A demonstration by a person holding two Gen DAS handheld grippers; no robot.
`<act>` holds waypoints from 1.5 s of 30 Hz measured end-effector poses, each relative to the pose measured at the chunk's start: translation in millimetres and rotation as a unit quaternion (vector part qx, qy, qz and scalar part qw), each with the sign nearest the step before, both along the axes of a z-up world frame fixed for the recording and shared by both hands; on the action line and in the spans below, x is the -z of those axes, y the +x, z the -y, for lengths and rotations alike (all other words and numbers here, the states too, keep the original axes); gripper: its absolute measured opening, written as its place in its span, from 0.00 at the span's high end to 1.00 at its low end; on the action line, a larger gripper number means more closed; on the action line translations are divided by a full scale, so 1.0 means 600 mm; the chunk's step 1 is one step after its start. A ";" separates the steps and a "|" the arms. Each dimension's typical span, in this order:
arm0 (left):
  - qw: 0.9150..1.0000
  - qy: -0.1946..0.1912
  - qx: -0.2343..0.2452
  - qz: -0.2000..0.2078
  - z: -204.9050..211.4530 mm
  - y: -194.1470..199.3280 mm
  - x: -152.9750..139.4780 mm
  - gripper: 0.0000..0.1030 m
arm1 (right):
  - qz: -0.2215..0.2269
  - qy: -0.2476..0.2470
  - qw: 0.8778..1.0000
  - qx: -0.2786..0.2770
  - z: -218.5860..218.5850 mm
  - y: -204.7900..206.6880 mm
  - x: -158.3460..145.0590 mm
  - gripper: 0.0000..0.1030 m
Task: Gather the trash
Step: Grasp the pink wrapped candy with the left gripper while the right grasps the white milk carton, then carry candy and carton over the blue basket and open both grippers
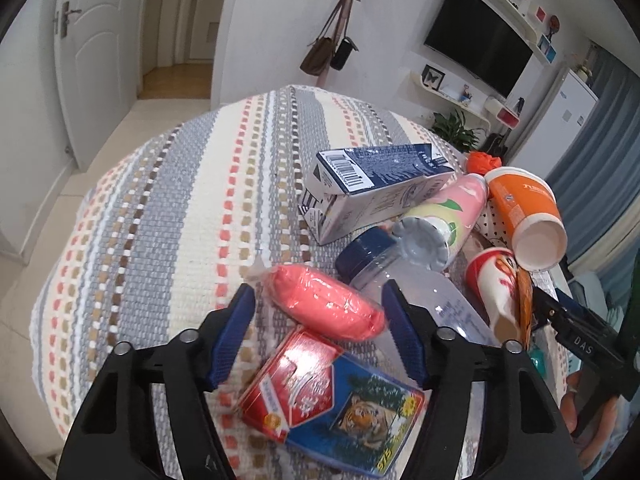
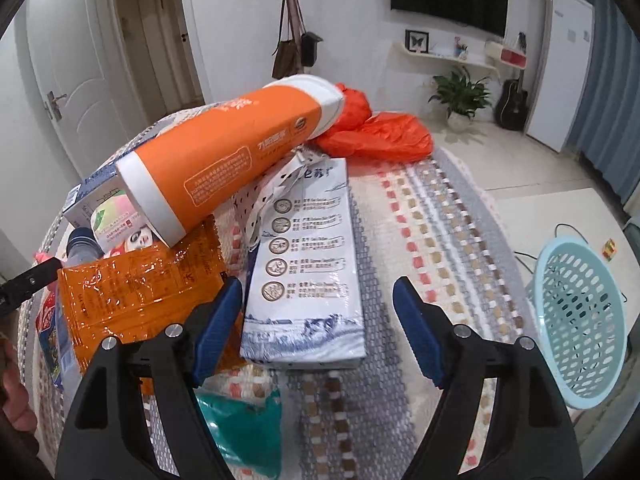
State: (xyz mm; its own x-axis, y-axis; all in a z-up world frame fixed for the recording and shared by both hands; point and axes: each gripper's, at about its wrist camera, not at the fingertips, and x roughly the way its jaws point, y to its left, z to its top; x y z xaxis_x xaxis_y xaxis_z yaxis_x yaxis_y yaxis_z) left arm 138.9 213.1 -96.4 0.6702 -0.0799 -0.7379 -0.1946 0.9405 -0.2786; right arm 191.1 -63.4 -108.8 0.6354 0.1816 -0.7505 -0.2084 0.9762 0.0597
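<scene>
My left gripper [image 1: 318, 320] is open, its blue fingers either side of a pink wrapped roll [image 1: 326, 300] lying on the striped tablecloth [image 1: 168, 208]. A red and blue tiger packet [image 1: 332, 398] lies under it. A clear bottle with a blue cap [image 1: 400, 280], a pink bottle [image 1: 444, 216], a blue carton [image 1: 376, 188] and an orange cup [image 1: 524, 216] lie beyond. My right gripper [image 2: 318, 328] is open above a white and blue carton [image 2: 308, 264]. The orange cup [image 2: 228, 152], an orange wrapper [image 2: 140, 288] and an orange plastic bag [image 2: 376, 128] lie around it.
A light blue mesh basket [image 2: 580, 320] stands on the floor to the right of the table. A green wrapper [image 2: 244, 420] lies near the table's front edge. Doors, a coat stand, a TV and a fridge line the room's far walls.
</scene>
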 end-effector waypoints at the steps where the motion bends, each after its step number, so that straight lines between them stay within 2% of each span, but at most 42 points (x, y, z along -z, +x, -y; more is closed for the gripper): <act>1: 1.000 -0.002 0.002 -0.004 0.001 0.004 0.003 0.45 | -0.002 -0.001 1.000 0.000 -0.001 0.000 0.001 0.28; 4: 1.000 0.009 0.003 -0.008 0.006 0.010 0.007 0.45 | -0.006 -0.005 1.000 0.009 0.000 0.004 0.004 0.30; 6: 1.000 0.009 0.004 -0.006 0.008 0.012 0.008 0.46 | -0.006 0.002 1.000 0.011 0.005 0.006 0.005 0.41; 8: 1.000 0.009 0.007 -0.005 0.010 0.014 0.008 0.51 | -0.004 -0.001 1.000 0.014 0.010 0.007 0.004 0.42; 13: 1.000 0.020 0.006 0.017 0.022 -0.003 -0.005 0.56 | 0.009 0.002 1.000 0.016 0.025 -0.008 -0.006 0.44; 24: 0.995 0.037 0.017 0.087 0.066 -0.054 -0.093 0.57 | 0.039 0.034 0.998 0.034 0.079 -0.051 -0.050 0.46; 28: 0.992 0.042 0.038 0.109 0.104 -0.062 -0.124 0.57 | 0.053 0.040 0.997 0.042 0.099 -0.063 -0.067 0.46; 39: 0.985 0.051 0.097 0.133 0.212 -0.053 -0.167 0.57 | 0.085 0.068 0.992 0.069 0.175 -0.100 -0.105 0.46; 45: 0.974 0.058 0.159 0.153 0.323 -0.030 -0.194 0.57 | 0.115 0.060 0.985 0.111 0.243 -0.118 -0.128 0.46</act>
State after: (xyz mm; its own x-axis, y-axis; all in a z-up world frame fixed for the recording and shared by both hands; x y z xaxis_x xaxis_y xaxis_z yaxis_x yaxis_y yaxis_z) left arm 120.9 19.6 19.9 0.8151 -0.2473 -0.5238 0.1867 0.9682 -0.1666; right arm 120.2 -209.0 -32.3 0.8201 0.0972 -0.5639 -0.0117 0.9881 0.1533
